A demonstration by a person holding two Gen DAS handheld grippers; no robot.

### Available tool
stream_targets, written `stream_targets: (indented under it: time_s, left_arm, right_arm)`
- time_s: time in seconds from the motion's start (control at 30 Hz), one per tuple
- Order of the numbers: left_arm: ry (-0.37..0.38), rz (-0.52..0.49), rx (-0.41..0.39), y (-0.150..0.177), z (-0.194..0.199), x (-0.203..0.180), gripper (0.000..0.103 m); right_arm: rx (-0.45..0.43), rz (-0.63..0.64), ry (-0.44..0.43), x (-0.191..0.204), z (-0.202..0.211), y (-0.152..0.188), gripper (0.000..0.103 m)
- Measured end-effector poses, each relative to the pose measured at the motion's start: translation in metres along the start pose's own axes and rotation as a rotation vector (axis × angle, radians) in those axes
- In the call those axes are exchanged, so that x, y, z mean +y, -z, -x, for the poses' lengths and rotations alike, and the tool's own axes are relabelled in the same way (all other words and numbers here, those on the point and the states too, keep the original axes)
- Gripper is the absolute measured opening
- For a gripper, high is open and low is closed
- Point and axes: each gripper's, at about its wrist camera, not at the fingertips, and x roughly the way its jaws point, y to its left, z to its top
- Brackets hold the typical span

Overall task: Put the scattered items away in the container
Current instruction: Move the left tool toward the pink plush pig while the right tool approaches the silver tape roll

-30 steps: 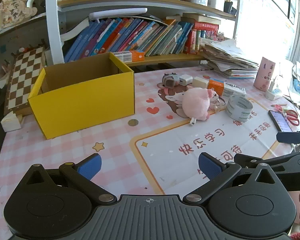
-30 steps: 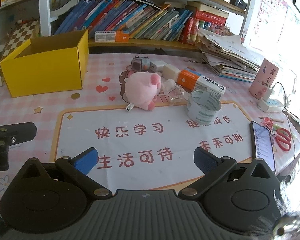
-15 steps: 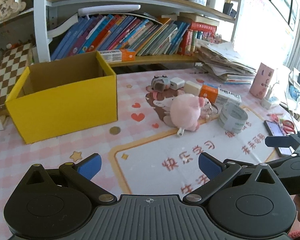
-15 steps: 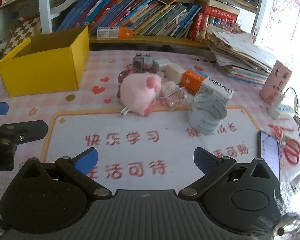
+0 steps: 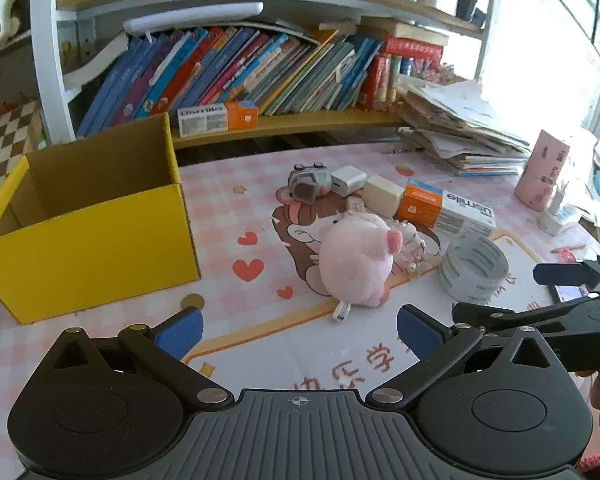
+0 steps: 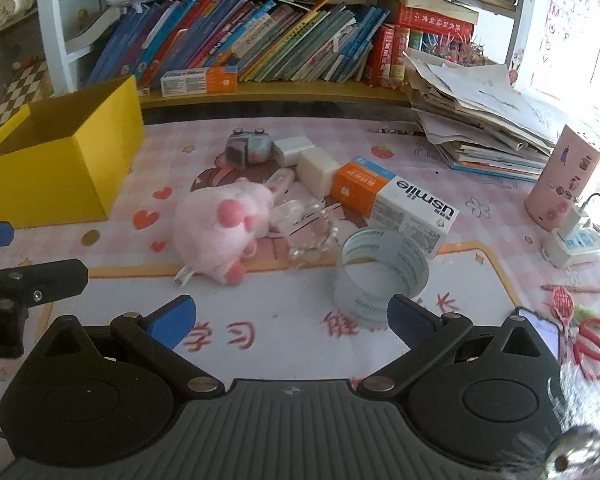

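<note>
An empty yellow cardboard box stands open-topped at the left of the table. Right of it lies a cluster: a pink plush pig, a roll of clear tape, an orange-and-white toothpaste carton, a white block, a white charger and a grey toy. My left gripper is open, just short of the pig. My right gripper is open, just short of the tape roll.
A shelf of books runs along the back. A paper stack, a pink cup, a power strip, a phone and red scissors sit at the right. A coin lies by the box.
Both grippers have moved forward toward the cluster; the pig, the tape roll and the box now appear closer. Both stay open and nothing on the table has shifted.
</note>
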Motion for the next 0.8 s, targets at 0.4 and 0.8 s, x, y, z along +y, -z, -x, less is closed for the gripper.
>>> stream_targets:
  time_s: [0.4, 0.8]
  left_arm:
    - [-0.017, -0.046, 0.064, -0.028, -0.050, -0.037, 0.103]
    - [-0.039, -0.106, 0.084, -0.032, -0.099, -0.062, 0.103]
  right_arm:
    - [0.073, -0.080, -0.008, -0.062, -0.046, -0.010, 0.101]
    - [0.142, -0.052, -0.068, -0.083, -0.084, -0.011, 0.091]
